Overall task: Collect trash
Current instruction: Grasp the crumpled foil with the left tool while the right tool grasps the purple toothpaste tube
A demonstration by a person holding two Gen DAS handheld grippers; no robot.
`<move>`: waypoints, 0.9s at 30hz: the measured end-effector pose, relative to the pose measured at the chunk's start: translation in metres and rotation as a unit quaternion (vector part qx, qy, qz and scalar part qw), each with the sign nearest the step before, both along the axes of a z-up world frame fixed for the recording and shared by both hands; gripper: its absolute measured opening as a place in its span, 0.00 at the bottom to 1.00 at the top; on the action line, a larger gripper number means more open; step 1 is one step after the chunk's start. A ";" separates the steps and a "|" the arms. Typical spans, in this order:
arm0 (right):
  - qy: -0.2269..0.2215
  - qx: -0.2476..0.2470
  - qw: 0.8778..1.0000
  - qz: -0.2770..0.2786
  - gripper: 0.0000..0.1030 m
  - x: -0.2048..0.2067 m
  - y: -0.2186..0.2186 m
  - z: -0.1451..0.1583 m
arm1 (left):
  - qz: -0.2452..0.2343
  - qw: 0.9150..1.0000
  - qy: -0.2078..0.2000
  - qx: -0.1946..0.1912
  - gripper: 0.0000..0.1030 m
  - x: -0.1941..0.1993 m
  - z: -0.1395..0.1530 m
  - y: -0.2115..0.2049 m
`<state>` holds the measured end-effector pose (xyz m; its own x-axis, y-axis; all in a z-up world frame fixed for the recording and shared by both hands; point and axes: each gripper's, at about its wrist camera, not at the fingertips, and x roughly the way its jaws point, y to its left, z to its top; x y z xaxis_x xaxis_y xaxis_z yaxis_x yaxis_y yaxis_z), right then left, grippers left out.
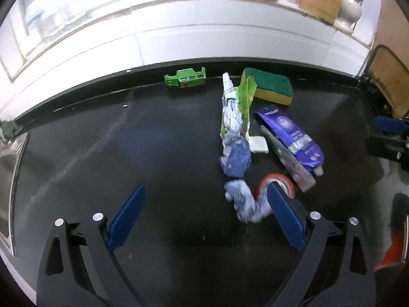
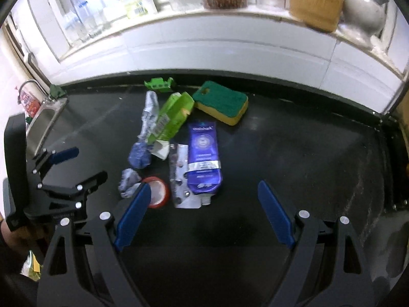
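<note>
Trash lies in a heap on the black counter (image 2: 294,148): a purple pouch (image 2: 203,156), a silver blister pack (image 2: 180,179), a green wrapper (image 2: 170,120), crumpled blue-white paper (image 2: 139,154) and a red lid (image 2: 157,192). In the left wrist view the pouch (image 1: 294,138), green wrapper (image 1: 244,97), crumpled paper (image 1: 236,158) and red lid (image 1: 277,181) sit right of centre. My left gripper (image 1: 207,204) is open and empty, its right finger (image 1: 286,217) beside the lid. My right gripper (image 2: 204,207) is open and empty, just short of the pouch.
A green-yellow sponge (image 2: 222,102) and a green toy piece (image 2: 159,84) lie near the back wall. A sink (image 2: 42,125) is at the left. Jars and a wooden board (image 2: 317,0) stand on the sill. The left gripper (image 2: 64,176) shows in the right wrist view.
</note>
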<state>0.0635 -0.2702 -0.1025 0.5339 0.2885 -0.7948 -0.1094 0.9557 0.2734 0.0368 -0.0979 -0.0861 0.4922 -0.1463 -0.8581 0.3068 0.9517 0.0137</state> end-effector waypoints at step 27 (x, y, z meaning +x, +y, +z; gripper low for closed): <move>0.077 -0.044 0.995 0.052 0.49 0.070 0.046 -0.080 | -0.063 0.997 0.025 -0.029 0.29 0.056 -0.038 -0.019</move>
<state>0.1337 -0.2242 -0.1825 0.3746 0.2613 -0.8896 -0.1727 0.9623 0.2099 0.0928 -0.1170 -0.1242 0.4239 -0.2544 -0.8693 0.4222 0.9046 -0.0589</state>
